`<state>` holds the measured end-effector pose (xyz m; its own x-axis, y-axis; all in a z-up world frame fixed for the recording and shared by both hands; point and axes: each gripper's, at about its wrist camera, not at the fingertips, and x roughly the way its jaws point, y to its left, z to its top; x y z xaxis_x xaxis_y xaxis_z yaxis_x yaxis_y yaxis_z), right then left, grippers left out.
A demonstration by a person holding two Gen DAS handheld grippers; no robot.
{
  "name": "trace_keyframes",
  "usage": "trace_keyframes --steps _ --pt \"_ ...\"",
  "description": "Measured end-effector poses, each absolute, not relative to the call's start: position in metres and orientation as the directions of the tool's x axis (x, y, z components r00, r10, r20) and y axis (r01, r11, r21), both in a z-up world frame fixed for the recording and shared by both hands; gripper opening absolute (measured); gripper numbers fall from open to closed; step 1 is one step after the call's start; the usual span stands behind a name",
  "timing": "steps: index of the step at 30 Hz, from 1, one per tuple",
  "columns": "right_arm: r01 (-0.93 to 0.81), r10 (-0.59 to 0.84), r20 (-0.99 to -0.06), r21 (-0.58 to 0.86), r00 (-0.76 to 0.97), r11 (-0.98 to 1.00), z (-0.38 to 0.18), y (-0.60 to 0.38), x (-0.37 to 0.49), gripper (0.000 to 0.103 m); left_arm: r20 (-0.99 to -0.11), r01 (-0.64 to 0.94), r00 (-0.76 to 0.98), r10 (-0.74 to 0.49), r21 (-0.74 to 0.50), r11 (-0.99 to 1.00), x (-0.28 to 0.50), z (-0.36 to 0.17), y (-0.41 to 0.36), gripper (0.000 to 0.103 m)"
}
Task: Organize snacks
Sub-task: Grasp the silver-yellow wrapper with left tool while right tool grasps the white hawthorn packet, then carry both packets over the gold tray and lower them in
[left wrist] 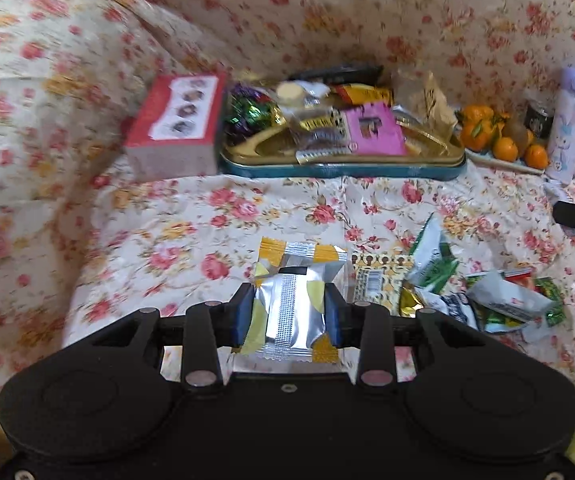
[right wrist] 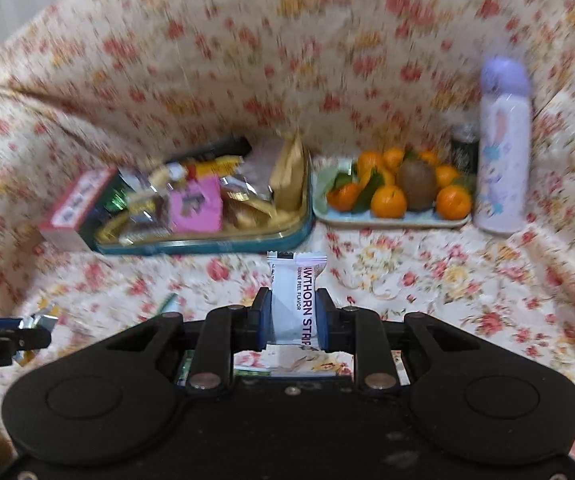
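My left gripper (left wrist: 290, 312) is shut on a silver and yellow snack packet (left wrist: 293, 300), held above the floral cloth. My right gripper (right wrist: 292, 318) is shut on a white hawthorn strip packet (right wrist: 295, 300), also lifted off the cloth. A teal-rimmed gold tray (left wrist: 339, 168) (right wrist: 207, 242) piled with snacks, among them a pink packet (left wrist: 373, 130) (right wrist: 197, 204), lies at the back. Several loose packets (left wrist: 467, 292) lie on the cloth to the right of my left gripper. The left gripper's tip (right wrist: 7, 340) shows at the left edge of the right wrist view.
A red box (left wrist: 177, 120) (right wrist: 75, 204) stands left of the tray. A pale plate (right wrist: 391, 218) of tangerines (left wrist: 477, 130) (right wrist: 387, 200) and a kiwi (right wrist: 415, 184) sits right of it, then a dark jar (right wrist: 465, 152) and a lilac rabbit bottle (left wrist: 569, 128) (right wrist: 503, 148). Floral cloth (left wrist: 207, 220) covers everything.
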<state>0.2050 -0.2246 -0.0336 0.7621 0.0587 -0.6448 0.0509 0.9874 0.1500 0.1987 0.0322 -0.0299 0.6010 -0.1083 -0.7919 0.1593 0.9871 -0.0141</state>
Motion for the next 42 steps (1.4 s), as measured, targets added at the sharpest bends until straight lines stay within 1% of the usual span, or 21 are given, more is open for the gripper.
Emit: trace_keyframes --steps 6,11,14,17,23,27,35,42 --pt "0.047 0.066 -0.561 0.184 0.825 0.982 0.006 -0.224 0.141 0.024 -0.781 0.130 0.613 -0.125 -0.056 0.990 0.152 -0.003 0.031 0.045" --pt "0.064 0.068 -0.518 0.232 0.853 0.971 0.027 -0.224 0.078 0.024 -0.777 0.109 0.621 -0.109 -0.052 0.993 0.110 0.011 0.024 0.045" --pt "0.080 0.071 -0.498 0.275 0.864 0.958 0.033 -0.224 0.040 0.024 -0.776 0.122 0.618 -0.125 -0.062 0.991 0.087 0.015 0.018 0.045" --pt "0.085 0.078 -0.498 0.296 0.864 0.951 0.035 -0.220 0.008 0.024 -0.778 0.143 0.611 -0.144 -0.070 0.987 0.065 0.016 0.011 0.045" --pt "0.060 0.090 -0.511 0.271 0.855 0.961 0.038 -0.206 -0.039 0.024 -0.778 0.179 0.608 -0.156 -0.057 0.982 0.026 0.014 -0.005 0.045" --pt "0.034 0.108 -0.534 0.249 0.839 0.968 0.035 -0.200 -0.056 0.024 -0.795 0.190 0.584 -0.162 -0.061 0.980 0.013 0.007 -0.015 0.045" --pt "0.089 0.090 -0.639 0.243 0.764 0.966 0.002 -0.196 -0.064 0.025 -0.834 0.171 0.544 -0.095 -0.001 0.985 0.003 -0.019 -0.027 0.045" --pt "0.127 0.049 -0.712 0.192 0.700 0.973 -0.018 -0.192 -0.058 0.025 -0.862 0.142 0.504 -0.057 0.017 0.990 0.003 -0.033 -0.021 0.045"
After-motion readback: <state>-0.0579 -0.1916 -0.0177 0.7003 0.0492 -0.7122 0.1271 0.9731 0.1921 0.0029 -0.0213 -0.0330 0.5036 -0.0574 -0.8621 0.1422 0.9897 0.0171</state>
